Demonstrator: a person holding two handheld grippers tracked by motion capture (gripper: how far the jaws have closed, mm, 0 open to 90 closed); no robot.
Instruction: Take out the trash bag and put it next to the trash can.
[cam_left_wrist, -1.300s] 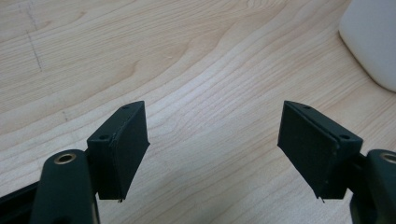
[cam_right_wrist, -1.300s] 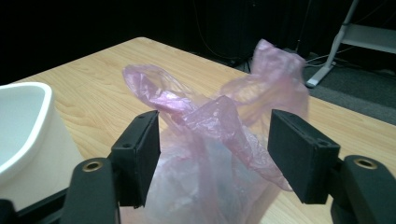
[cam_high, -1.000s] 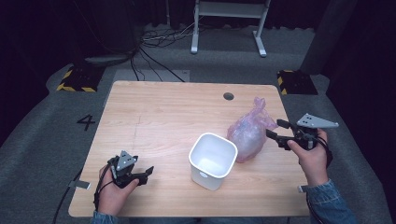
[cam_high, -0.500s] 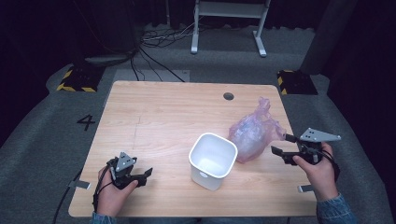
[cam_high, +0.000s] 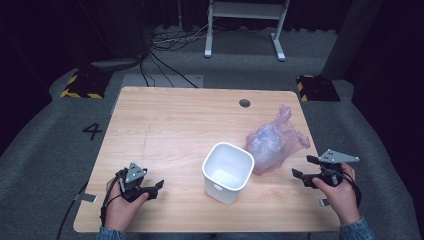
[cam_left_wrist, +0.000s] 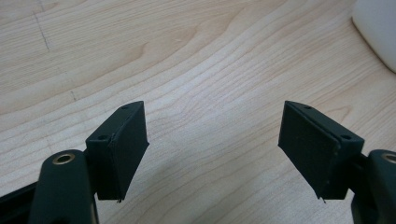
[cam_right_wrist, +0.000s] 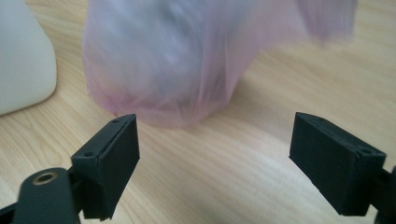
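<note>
A white square bin (cam_high: 227, 171) stands open-topped near the front middle of the wooden table (cam_high: 190, 122). Against its right side lies a crumpled translucent pink bag (cam_high: 272, 142), which is blurred and close ahead in the right gripper view (cam_right_wrist: 173, 56). My right gripper (cam_high: 302, 167) is open and empty, just right of the bag near the table's right edge; its jaws stand wide apart over bare wood (cam_right_wrist: 212, 154). My left gripper (cam_high: 156, 189) rests open and empty at the front left, and the bin's edge (cam_left_wrist: 378, 28) shows at the upper right of its view.
A round cable hole (cam_high: 244, 103) sits in the table's far side. On the floor are a painted number 4 (cam_high: 92, 131), cables (cam_high: 165, 47), two yellow-black striped blocks (cam_high: 82, 85) and a white metal stand (cam_high: 245, 25) behind the table.
My right gripper has drawn back from the pink bag toward the table's front right edge. The bag lies slumped beside the bin. The left gripper has stayed put.
</note>
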